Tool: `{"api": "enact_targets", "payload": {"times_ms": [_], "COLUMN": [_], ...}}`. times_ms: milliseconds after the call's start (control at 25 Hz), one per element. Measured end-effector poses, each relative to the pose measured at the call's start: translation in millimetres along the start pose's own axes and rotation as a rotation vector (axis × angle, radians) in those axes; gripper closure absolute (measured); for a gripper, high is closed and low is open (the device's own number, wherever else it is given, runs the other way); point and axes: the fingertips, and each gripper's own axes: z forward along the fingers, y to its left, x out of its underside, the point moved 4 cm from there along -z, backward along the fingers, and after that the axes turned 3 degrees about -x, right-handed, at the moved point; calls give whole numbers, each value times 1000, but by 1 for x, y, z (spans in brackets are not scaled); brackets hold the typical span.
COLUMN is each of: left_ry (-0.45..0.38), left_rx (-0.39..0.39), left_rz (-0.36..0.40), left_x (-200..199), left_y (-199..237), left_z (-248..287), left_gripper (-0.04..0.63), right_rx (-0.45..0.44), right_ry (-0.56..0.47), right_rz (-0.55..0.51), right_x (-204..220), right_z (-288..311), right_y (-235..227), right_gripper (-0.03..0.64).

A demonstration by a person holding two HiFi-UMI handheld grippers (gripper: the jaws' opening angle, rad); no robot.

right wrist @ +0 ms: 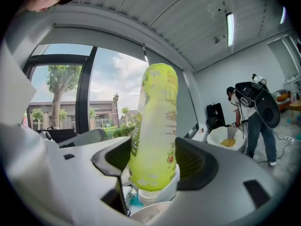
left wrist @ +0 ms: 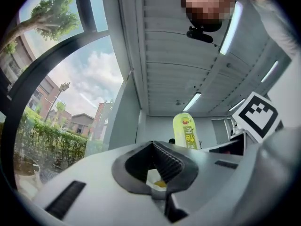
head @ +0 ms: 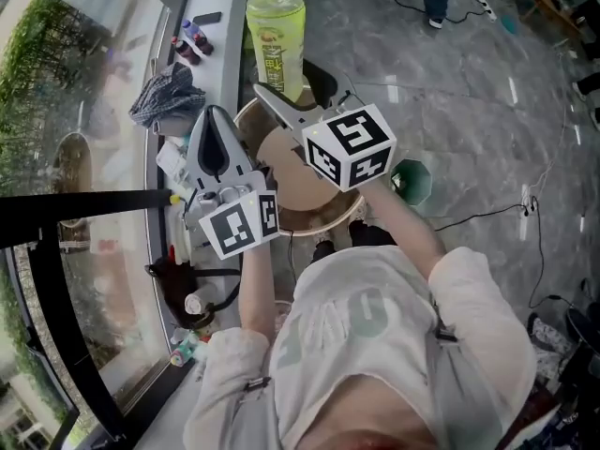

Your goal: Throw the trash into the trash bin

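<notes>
A yellow-green plastic bottle (head: 275,40) (right wrist: 155,121) is clamped in my right gripper (head: 286,101) (right wrist: 153,159), white cap end toward the gripper, and is raised up. It also shows beyond the jaws in the left gripper view as the bottle (left wrist: 186,131). My left gripper (head: 214,143) (left wrist: 157,173) points upward just left of it, jaws together; a small white and yellow bit shows in their notch, and I cannot tell if it is pinched. Below both grippers stands the round brown trash bin (head: 323,223).
A window ledge at the left carries a grey cloth (head: 167,97), small bottles (head: 192,37) and other clutter. A green cup (head: 412,181) and cables lie on the grey floor. A person (right wrist: 254,102) stands by a white bucket (right wrist: 225,138).
</notes>
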Motion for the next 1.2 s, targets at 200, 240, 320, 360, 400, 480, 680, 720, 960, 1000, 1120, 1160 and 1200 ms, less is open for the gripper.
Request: {"api": "enact_targets", "payload": {"times_ms": [200, 240, 320, 360, 400, 480, 680, 720, 960, 1000, 1120, 1160, 1200], "left_ry": [36, 38, 48, 61, 81, 132, 259, 284, 411, 446, 563, 592, 615], "left_rx": [122, 146, 203, 245, 297, 404, 608, 650, 799, 807, 803, 799, 799], "left_rz": [-1, -3, -15, -25, -38, -65, -105, -111, -106, -102, -84, -76, -67], "left_x": [14, 18, 31, 39, 49, 70, 134, 147, 260, 282, 332, 344, 356], "left_y": [-55, -70, -102, -121, -141, -182, -295, -318, -394, -401, -406, -405, -403], "left_z": [22, 29, 45, 50, 53, 54, 51, 46, 12, 6, -16, -22, -29], "left_gripper": [584, 584, 584, 584, 584, 584, 584, 584, 584, 584, 584, 584, 584], "right_rx": [138, 167, 235, 280, 334, 445, 664, 718, 958, 977, 1006, 1011, 1016], "right_ry": [-34, -38, -43, -41, -37, -33, -36, -24, 85, 119, 273, 323, 366], "right_rz": [28, 28, 38, 56, 80, 121, 184, 202, 329, 354, 483, 537, 590], "right_x": [-6, -6, -3, 2, 7, 18, 51, 66, 214, 248, 363, 399, 432], "right_z": [-47, -57, -80, -95, -113, -150, -248, -272, -369, -378, -400, -406, -410], "right_y": [-58, -74, -110, -127, -142, -169, -252, -268, -350, -358, -362, -360, -358], "right_gripper": [324, 324, 324, 324, 324, 324, 324, 324, 324, 324, 324, 324, 324]}}
